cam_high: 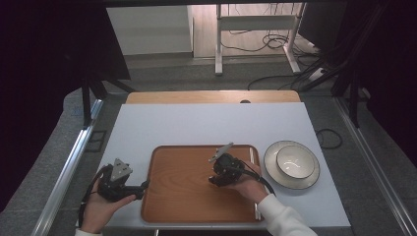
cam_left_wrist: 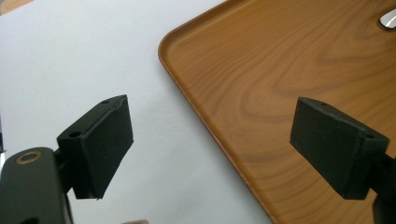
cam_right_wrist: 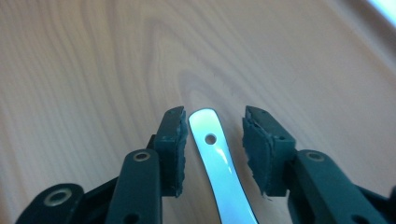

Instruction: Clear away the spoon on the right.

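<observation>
A shiny metal utensil handle (cam_right_wrist: 219,163) with a small hole near its end lies flat on the wooden tray (cam_high: 187,196). My right gripper (cam_right_wrist: 215,123) straddles it, with a gap between the handle and each pad, so it is open. In the high view the right gripper (cam_high: 215,180) hovers low over the tray's right half and hides the utensil. My left gripper (cam_high: 143,188) is held at the tray's left edge. Its jaws (cam_left_wrist: 210,126) stand wide open with nothing between them, one over the white mat, the other over the tray (cam_left_wrist: 280,93).
A pale bowl (cam_high: 295,161) sits on a dark-rimmed plate (cam_high: 275,174) just right of the tray. The white mat (cam_high: 206,123) covers the table, with bare space behind the tray. A shiny utensil tip (cam_left_wrist: 388,19) shows far across the tray.
</observation>
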`<state>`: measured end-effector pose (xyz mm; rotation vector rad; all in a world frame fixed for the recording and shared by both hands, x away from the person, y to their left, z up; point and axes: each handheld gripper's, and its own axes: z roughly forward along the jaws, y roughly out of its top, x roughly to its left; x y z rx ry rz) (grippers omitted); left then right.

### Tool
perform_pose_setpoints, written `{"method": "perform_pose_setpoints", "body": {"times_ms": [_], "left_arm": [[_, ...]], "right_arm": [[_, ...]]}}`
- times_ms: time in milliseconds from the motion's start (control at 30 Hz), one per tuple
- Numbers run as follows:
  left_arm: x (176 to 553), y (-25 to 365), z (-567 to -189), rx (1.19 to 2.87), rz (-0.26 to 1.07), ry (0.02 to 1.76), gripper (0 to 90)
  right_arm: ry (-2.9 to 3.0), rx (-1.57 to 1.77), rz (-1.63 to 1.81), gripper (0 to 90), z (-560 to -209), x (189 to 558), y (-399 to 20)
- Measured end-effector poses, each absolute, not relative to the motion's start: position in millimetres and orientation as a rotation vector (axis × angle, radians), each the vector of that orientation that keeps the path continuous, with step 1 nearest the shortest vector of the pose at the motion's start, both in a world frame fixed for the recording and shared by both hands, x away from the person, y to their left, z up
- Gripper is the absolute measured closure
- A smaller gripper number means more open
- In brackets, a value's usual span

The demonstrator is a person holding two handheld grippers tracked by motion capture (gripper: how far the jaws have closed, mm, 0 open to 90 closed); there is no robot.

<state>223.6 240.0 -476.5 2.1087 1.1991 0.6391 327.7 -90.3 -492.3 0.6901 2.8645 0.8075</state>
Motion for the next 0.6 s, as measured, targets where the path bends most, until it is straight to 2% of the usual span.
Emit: {"method": "perform_pose_setpoints", "body": {"times_ms": [67, 133, 267, 367, 600], "left_arm": [[223.5, 240.4, -476.5, 2.101, 0.640, 1.203, 12.9], [223.5, 240.8, -476.3, 2.102, 0.640, 1.202, 12.9], [223.1, 240.5, -475.5, 2.095, 0.643, 1.202, 12.9], [223.2, 240.1, -474.6, 2.096, 0.644, 1.198, 12.9], [223.5, 238.6, -475.4, 2.103, 0.640, 1.194, 12.9]], "right_arm": [[2.857, 0.688, 0.843, 57.6, -483.8, 326.5, -94.3], [2.854, 0.684, 0.882, 61.6, -475.4, 324.9, -98.9], [2.885, 0.652, 0.929, 79.4, -464.5, 318.0, -107.4], [2.911, 0.622, 0.925, 87.0, -463.8, 313.4, -109.6], [2.971, 0.552, 0.828, 89.6, -479.7, 311.3, -99.8]]}}
